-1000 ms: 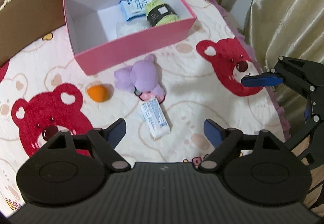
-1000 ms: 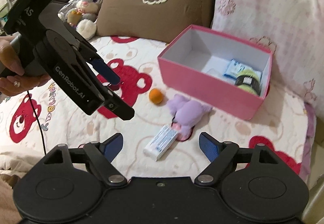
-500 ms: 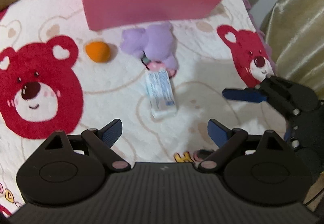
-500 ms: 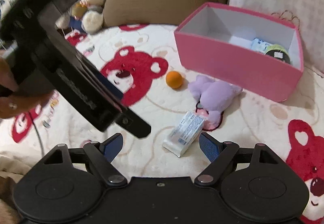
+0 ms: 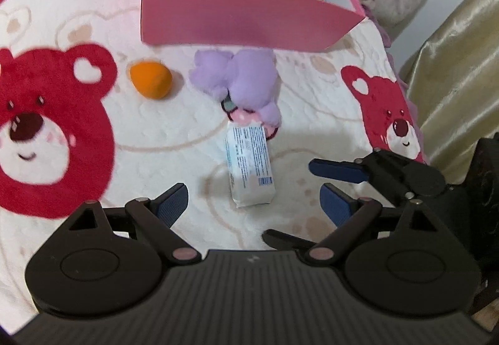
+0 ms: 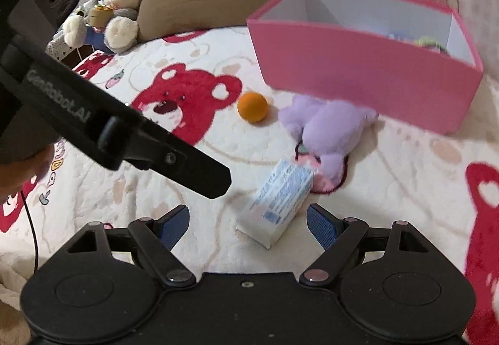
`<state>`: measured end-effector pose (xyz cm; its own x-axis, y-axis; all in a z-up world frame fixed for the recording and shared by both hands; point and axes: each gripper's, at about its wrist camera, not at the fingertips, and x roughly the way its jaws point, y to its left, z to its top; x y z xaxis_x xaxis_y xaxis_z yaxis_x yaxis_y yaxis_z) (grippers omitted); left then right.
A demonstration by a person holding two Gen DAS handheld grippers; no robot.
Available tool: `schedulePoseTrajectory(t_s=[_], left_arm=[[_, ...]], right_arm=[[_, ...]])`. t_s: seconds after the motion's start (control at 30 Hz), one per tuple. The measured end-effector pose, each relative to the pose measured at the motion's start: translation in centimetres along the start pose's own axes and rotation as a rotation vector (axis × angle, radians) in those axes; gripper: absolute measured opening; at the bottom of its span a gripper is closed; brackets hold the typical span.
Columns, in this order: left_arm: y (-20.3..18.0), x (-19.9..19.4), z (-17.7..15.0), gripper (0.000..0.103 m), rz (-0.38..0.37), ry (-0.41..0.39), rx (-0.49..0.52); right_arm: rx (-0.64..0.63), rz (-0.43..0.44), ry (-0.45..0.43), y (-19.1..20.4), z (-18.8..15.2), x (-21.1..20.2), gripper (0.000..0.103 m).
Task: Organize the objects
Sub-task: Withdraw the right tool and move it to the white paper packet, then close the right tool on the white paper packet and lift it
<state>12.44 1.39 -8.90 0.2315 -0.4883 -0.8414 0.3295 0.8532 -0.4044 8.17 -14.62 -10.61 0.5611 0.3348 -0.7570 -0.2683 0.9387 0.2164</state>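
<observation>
Two claws were over the bed, both wide open and holding nothing. Left claw [image 5: 254,200] had the white-and-blue packet [image 5: 249,165] lying just ahead of its jaws; its jaws had just been opening, nothing between them. Right claw [image 6: 248,222] was lined up on the same packet from the near right.

Pick looked like the packet, then into the pink box [image 5: 243,17] at the far side. Only one claw should take it, squeezing across the short width. The purple plush [image 5: 241,80] touched the packet's far end, so lift straight up to avoid dragging it. Orange ball [image 5: 151,80] sat left of the plush, loose on the blanket [image 5: 174,126].

Box contents were mostly hidden by its near wall; packet print was unreadable; frames were motion-blurred.
</observation>
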Motion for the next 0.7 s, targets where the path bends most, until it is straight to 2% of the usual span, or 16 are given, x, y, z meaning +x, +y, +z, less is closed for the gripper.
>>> schedulePoseTrajectory(t_s=[0.1,0.17,0.3,0.57,0.7], left_arm=[[0.9,1.4,-0.4,0.092,-0.059,0.021,-0.065],[1.3,2.3,-0.7,0.092,-0.064,0.022,-0.087],[1.4,3.0,-1.1,0.091,-0.042,-0.034,-0.060],[1.9,4.5,-1.6,0.088,-0.082,-0.107,-0.111],[1.9,5.1,-1.9,0.078,-0.082,-0.123,-0.106]], right_arm=[[0.049,0.015,0.010,-0.6,-0.7,1.0,0.086],[0.078,0.035,0.034,-1.0,-1.0,1.8,0.086],[0.120,0.045,0.054,-1.7,-1.4,2.8,0.086],[0.105,0.024,0.080,-1.4,-1.4,4.3,0.084],[0.093,-0.015,0.058,-1.3,-1.3,4.8,0.077]])
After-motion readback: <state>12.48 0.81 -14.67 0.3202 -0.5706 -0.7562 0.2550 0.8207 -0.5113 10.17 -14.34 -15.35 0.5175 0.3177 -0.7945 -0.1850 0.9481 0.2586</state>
